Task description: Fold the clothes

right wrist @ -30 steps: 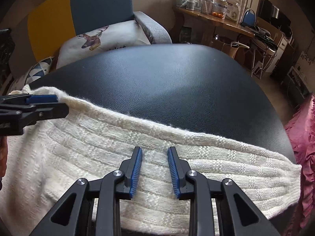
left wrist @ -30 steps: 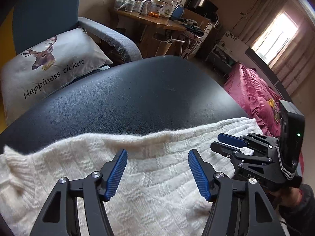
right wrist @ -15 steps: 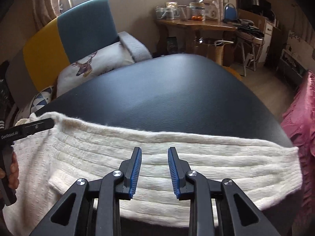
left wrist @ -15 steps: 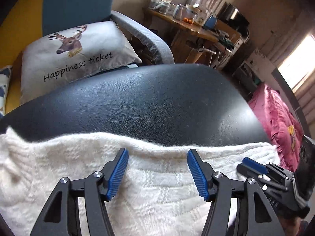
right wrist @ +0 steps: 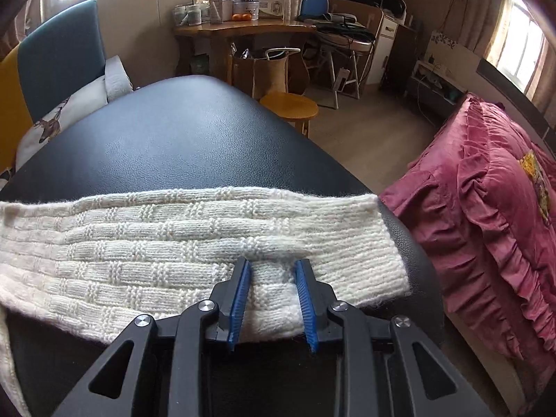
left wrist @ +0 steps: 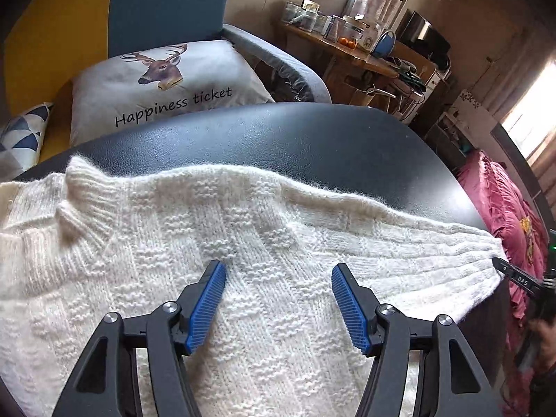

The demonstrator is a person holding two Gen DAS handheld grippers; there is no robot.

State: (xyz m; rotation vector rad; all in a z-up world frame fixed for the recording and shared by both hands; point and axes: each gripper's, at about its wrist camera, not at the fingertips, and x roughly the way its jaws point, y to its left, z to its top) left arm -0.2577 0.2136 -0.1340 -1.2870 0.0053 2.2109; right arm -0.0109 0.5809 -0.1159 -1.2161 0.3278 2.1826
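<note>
A cream knit sweater (left wrist: 243,229) lies spread on the black padded table (left wrist: 312,139), its ribbed collar (left wrist: 83,201) at the left. My left gripper (left wrist: 278,267) hovers over the chest below the collar, its jaws opening with only flat knit under the gap. The sleeve (right wrist: 156,236) stretches right to the table's edge. My right gripper (right wrist: 273,262) stands with its tips on the sleeve near the cuff (right wrist: 382,243), jaws a narrow way apart, and a small pucker of knit lies just ahead of them. One of its fingers (left wrist: 517,278) shows beside the cuff.
A sofa with a deer cushion (left wrist: 163,87) stands behind the table. A pink bed cover (right wrist: 486,191) lies close on the right. A round wooden stool (right wrist: 288,104) and a cluttered wooden desk (right wrist: 243,31) stand beyond the table (right wrist: 173,139), whose far half is bare.
My right gripper has slid right along the sleeve to its cuff end and come down onto the knit. The left gripper has shifted towards the collar and its jaws have widened slightly.
</note>
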